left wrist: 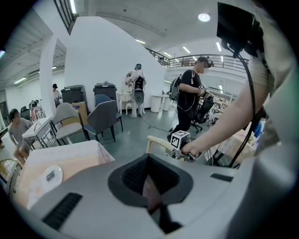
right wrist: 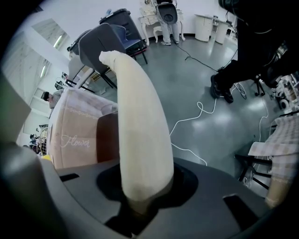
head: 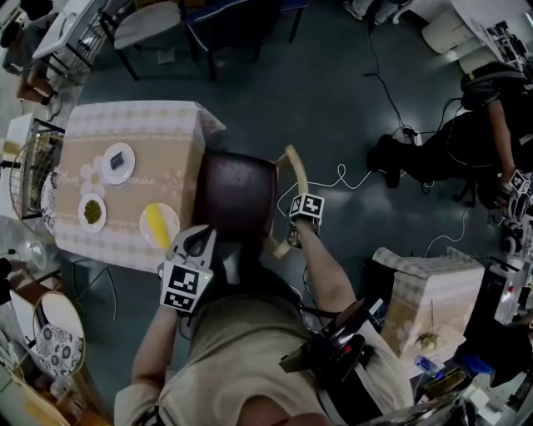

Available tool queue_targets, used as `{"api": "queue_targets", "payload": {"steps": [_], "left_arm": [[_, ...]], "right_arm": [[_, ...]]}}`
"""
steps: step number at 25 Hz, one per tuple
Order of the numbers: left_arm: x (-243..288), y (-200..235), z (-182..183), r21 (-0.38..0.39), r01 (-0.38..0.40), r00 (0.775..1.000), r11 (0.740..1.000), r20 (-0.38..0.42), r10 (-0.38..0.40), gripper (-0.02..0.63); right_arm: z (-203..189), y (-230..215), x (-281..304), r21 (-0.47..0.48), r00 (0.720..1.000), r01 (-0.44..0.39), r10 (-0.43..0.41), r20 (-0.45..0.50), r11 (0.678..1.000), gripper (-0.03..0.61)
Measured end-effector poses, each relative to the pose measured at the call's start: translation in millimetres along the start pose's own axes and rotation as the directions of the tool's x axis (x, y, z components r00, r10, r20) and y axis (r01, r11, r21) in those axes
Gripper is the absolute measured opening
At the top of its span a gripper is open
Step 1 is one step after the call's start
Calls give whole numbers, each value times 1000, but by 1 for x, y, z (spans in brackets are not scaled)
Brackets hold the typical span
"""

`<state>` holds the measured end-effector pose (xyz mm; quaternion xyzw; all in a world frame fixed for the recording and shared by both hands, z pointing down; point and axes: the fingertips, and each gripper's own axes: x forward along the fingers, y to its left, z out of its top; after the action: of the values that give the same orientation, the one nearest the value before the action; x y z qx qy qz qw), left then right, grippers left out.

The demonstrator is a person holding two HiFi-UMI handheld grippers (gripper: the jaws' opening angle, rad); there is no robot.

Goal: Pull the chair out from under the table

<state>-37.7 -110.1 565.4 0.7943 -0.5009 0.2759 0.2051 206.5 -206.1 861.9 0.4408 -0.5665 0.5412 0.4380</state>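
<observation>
The chair has a dark brown seat (head: pixel 237 195) and a curved pale wooden backrest rail (head: pixel 296 170). Its front is pushed against the table (head: pixel 133 133), which has a checked cloth. My right gripper (head: pixel 291 237) points steeply down and is shut on the near end of the rail; in the right gripper view the rail (right wrist: pixel 140 116) rises straight out of the jaws (right wrist: pixel 140 205). My left gripper (head: pixel 200 237) sits at the seat's near left corner. In the left gripper view a dark brown sliver of the chair fills the jaw gap (left wrist: pixel 152 198), and the fingertips are hidden by the housing.
Three plates lie on the table: a white one (head: pixel 117 162), one with green food (head: pixel 92 212) and a yellow one (head: pixel 158 225). White cables (head: pixel 341 179) trail across the floor to the right. A person in black (head: pixel 466 141) stands at right, by a small cloth-covered table (head: pixel 433 287). Chairs (head: pixel 150 25) stand beyond.
</observation>
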Motion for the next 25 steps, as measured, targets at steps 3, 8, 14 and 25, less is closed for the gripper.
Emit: {"api": "queue_targets", "payload": {"steps": [3, 8, 14, 25], "left_arm": [[0, -3, 5, 7, -3, 1000, 1000, 4, 3, 5], [3, -7, 2, 5, -3, 1000, 1000, -6, 3, 5], [7, -12, 6, 12, 1, 1000, 1000, -3, -1, 5], [22, -31, 16, 63, 38, 999, 997, -14, -37, 5]], "right_arm": [[-1, -4, -1, 6, 1000, -4, 4, -1, 1000, 110], [-7, -8, 1, 16, 1000, -7, 7, -1, 1000, 110], [-3, -23, 0, 19, 1000, 7, -7, 7, 1000, 110], [-1, -54, -7, 47, 999, 32, -33, 26, 998, 110]]}}
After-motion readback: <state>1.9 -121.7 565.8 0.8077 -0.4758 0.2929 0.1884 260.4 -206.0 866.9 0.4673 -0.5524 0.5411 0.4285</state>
